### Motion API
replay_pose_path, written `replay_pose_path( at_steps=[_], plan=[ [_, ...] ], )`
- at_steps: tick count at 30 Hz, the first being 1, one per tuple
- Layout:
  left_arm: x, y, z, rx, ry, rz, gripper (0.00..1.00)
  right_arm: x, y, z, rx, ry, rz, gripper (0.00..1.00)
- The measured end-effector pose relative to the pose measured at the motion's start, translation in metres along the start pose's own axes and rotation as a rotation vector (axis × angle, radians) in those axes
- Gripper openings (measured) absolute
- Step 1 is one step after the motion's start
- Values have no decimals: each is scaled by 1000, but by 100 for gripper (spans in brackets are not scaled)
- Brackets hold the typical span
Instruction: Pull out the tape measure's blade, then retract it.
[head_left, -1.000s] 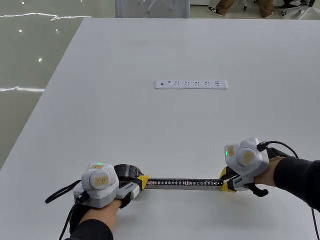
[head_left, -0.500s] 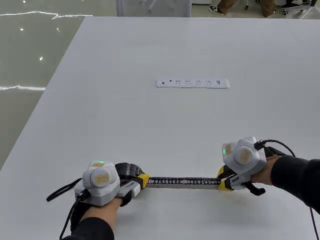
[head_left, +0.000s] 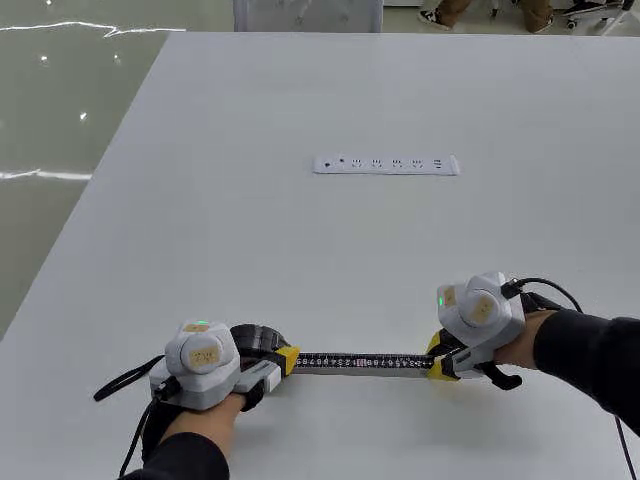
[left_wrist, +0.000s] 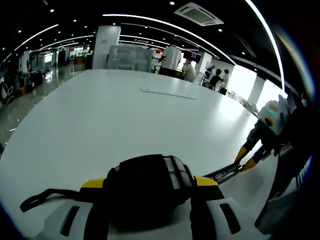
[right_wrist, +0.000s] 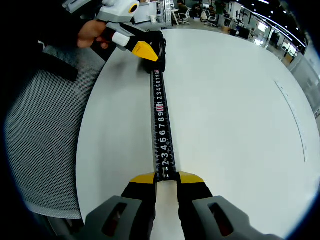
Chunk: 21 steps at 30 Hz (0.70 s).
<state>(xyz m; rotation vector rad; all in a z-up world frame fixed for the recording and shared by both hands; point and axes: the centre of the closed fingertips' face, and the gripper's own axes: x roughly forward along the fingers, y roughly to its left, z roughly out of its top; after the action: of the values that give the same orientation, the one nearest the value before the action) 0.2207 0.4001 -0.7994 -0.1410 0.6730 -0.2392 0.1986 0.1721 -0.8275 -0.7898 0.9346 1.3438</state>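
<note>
The left tool (left_wrist: 149, 187) clamps the tape measure case (head_left: 252, 340); the right tool (right_wrist: 166, 179) pinches the blade (right_wrist: 160, 115) end. A slip there could whip it back.

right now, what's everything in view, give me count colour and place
tape measure case: 1, black, near edge of the table, clamped in the left gripper
blade: 1, black with pale numbers, flat on the table, from case to right gripper
strap: 1, black, trailing left of the case
power strip: 1, white, mid-table, farther away
table: 1, white
mesh chair: 1, grey, at the table's near edge
left gripper: 1, grey-white, yellow tips, shut on the case
right gripper: 1, grey-white, yellow tips, shut on the blade's end
hands: 2, dark sleeves, one holding each gripper
</note>
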Motion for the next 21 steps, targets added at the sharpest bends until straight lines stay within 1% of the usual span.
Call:
replay_pose_path(
  at_steps=[21],
  plan=[
    [0,1,0,-13,0,0,61,6,-1,14,17,-22,-8,12]
  ],
)
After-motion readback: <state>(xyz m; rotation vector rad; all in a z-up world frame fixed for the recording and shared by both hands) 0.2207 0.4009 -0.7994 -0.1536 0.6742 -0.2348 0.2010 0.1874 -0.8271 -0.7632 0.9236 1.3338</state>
